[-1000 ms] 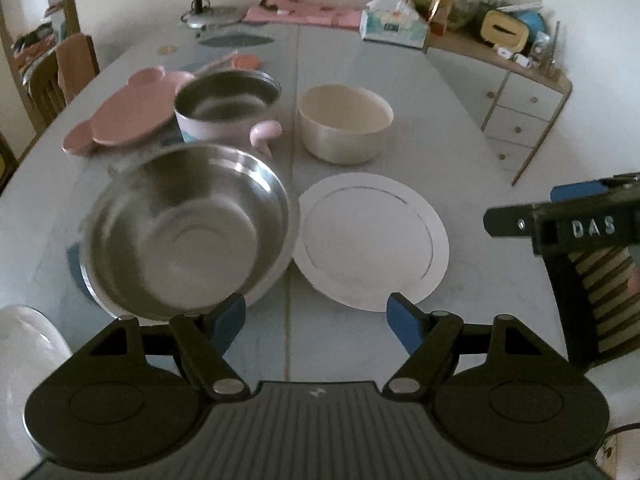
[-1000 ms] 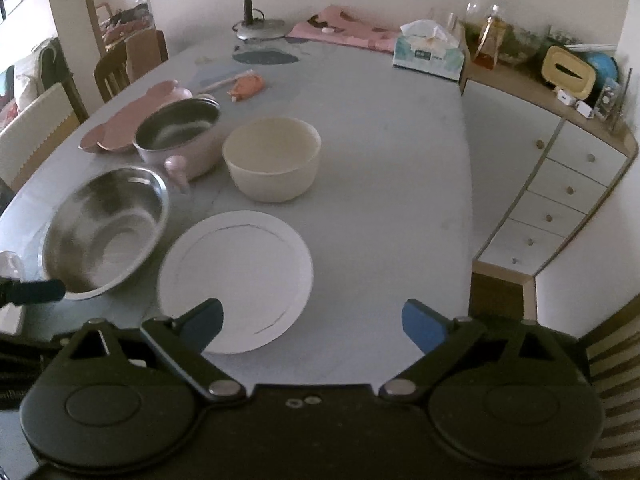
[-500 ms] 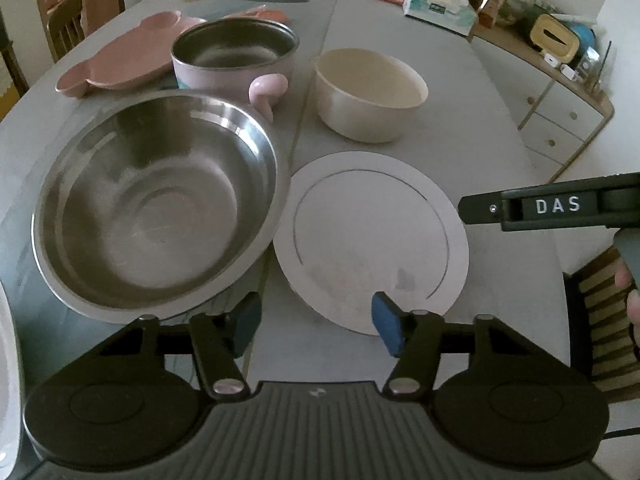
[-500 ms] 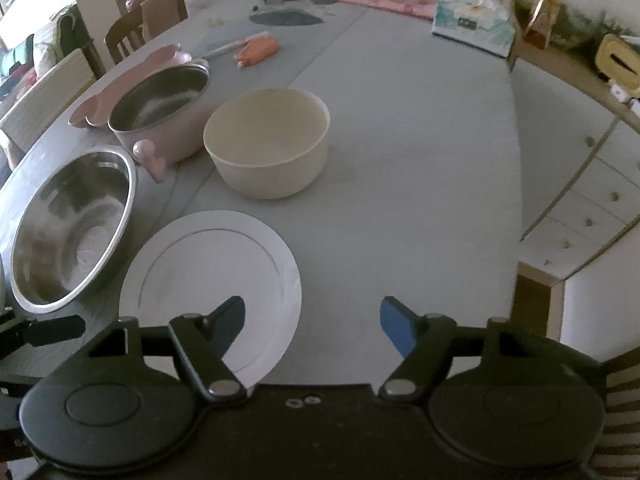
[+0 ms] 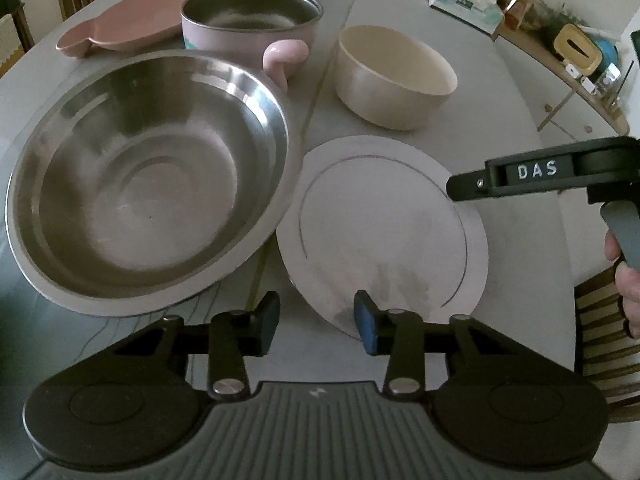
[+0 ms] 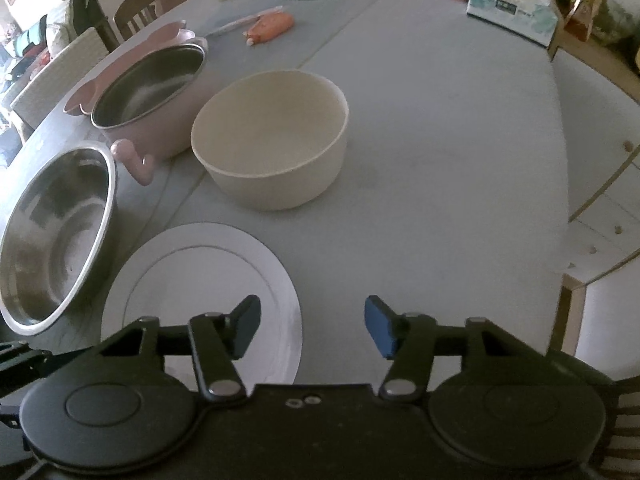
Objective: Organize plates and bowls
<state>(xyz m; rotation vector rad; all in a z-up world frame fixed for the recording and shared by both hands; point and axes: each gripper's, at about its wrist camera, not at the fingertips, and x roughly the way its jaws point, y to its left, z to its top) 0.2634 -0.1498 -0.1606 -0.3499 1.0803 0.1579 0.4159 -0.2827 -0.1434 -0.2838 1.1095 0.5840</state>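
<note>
Both claws hover low over a pale grey table [image 6: 440,160], jaws apart and empty. The left claw [image 5: 316,316], at lower centre of its view, sits between a wide, shiny stainless-steel bowl [image 5: 148,176] on the left and a flat round white plate [image 5: 384,232] with a thin ring line. The right claw [image 6: 312,328] hangs over that plate's right edge. This looks like the approach to a first pick, probably the plate; lifting it calls for pinching its thin rim. Behind stand a smooth, matte cream bowl [image 6: 272,140], a pink steel-lined handled pot [image 5: 248,28] and a pink bear-shaped plate [image 5: 128,28].
</note>
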